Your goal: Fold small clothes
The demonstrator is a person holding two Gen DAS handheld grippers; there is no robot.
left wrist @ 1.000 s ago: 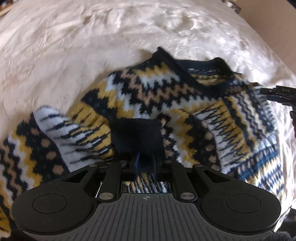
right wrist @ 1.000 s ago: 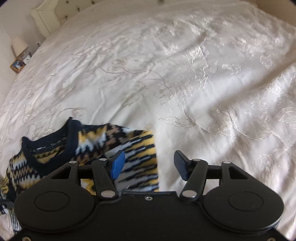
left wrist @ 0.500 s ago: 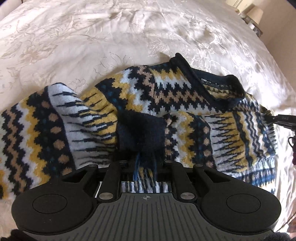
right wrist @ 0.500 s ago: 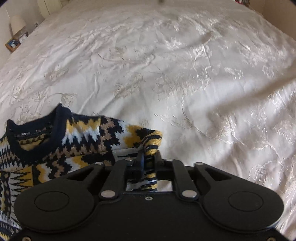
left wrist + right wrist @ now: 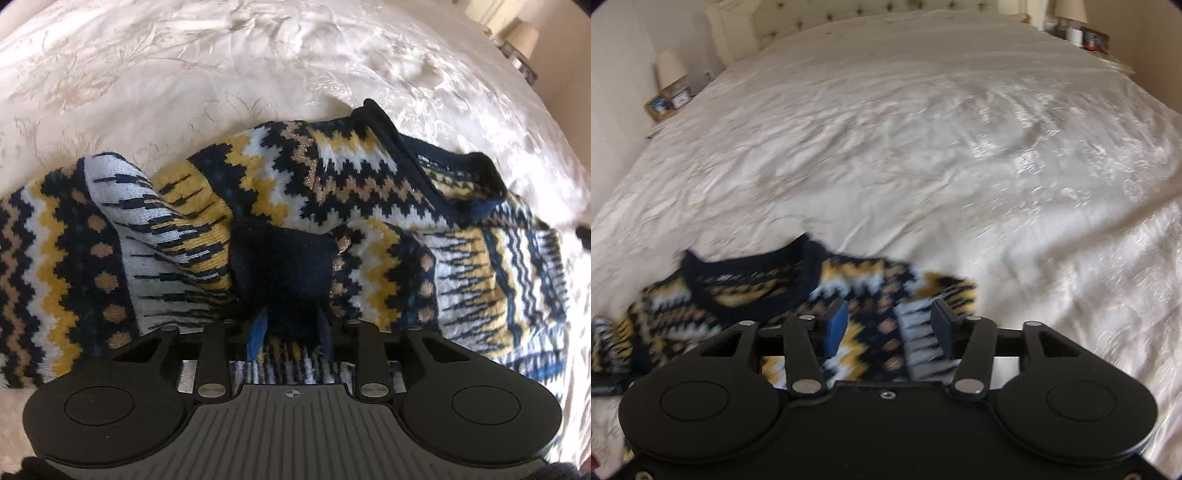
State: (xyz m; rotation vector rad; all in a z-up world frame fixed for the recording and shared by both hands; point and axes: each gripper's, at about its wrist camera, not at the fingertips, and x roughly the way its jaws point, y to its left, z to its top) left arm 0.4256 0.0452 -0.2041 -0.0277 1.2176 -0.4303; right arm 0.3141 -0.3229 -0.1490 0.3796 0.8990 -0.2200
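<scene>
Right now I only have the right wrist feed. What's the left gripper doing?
Observer: The left gripper has the sweater's navy cuff between its fingers. I cannot tell whether it is clamped or loose.
Operator: My right gripper is open over the shoulder. Where does that cuff lie?
Observer: On the chest, below the neckline. The sleeve bends in across the body from the picture's left.
</scene>
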